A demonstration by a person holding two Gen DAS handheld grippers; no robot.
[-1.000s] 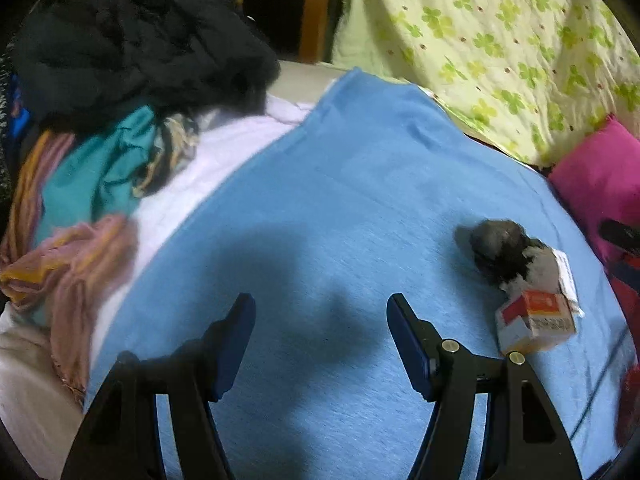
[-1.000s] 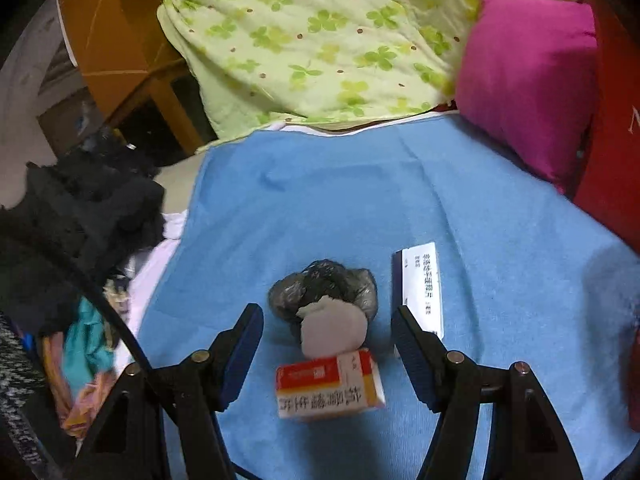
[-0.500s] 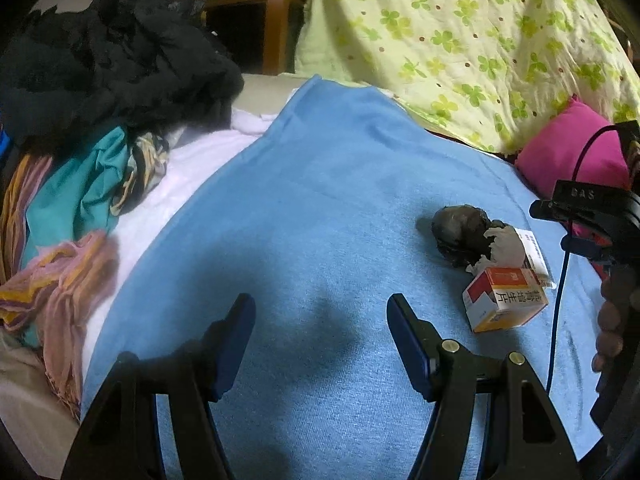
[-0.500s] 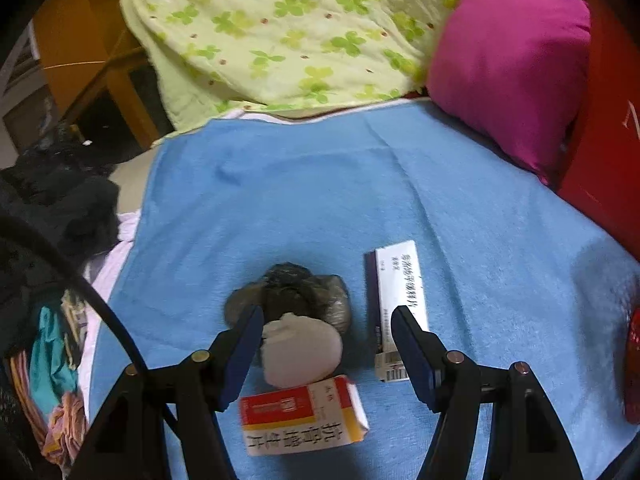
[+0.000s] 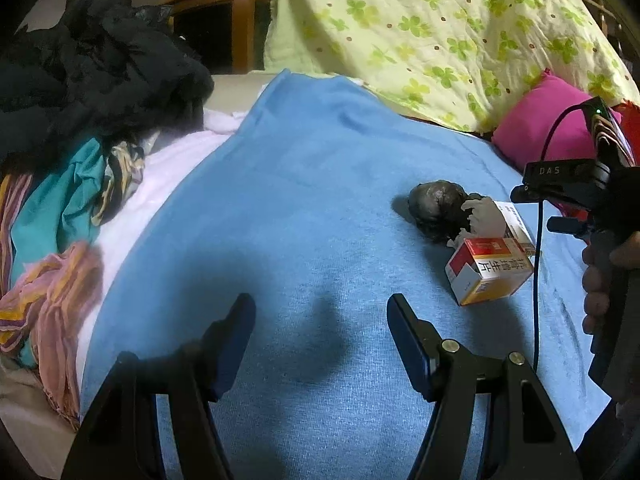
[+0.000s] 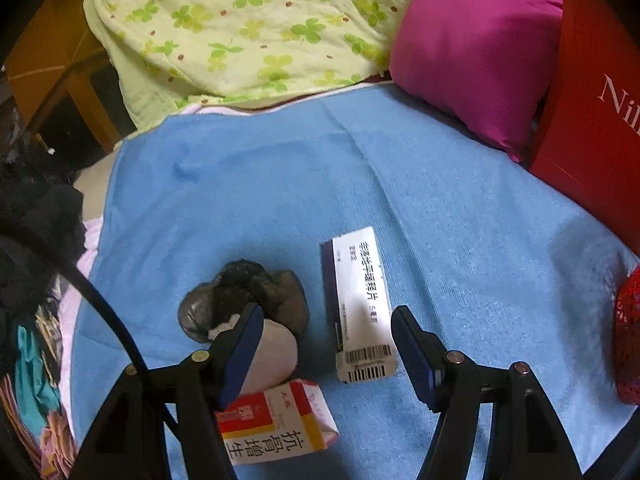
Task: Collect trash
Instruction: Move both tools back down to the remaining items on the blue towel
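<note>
Four bits of trash are seen close together on the blue blanket (image 6: 460,208). Far to the left, a heap of clothes (image 5: 64,184) is piled at the blanket's edge, with a black garment (image 5: 100,64) on top. Next, the left gripper (image 5: 320,344) is held over bare blanket with its jaws apart and nothing between them. To the right of it, well apart from it, the trash is found.

In the right wrist view, a crumpled black bag (image 6: 244,300) is seen first. A white wad (image 6: 276,352) is pressed against its near side, and an orange and white box (image 6: 276,424) is touching the wad's near edge. Just to the right, a long white box (image 6: 360,304) with a barcode is laid flat. It is not touching the bag.

The right gripper (image 6: 326,356) is held just above this trash with its jaws apart. Nothing is clamped. The left finger (image 6: 240,356) is seen in front of the wad, and the near end of the long white box is seen between the two fingers.

Behind the blanket, a green flowered quilt (image 6: 240,32) is bunched up. Farther right, a pink pillow (image 6: 476,48) is leaned against a red box (image 6: 592,120).
</note>
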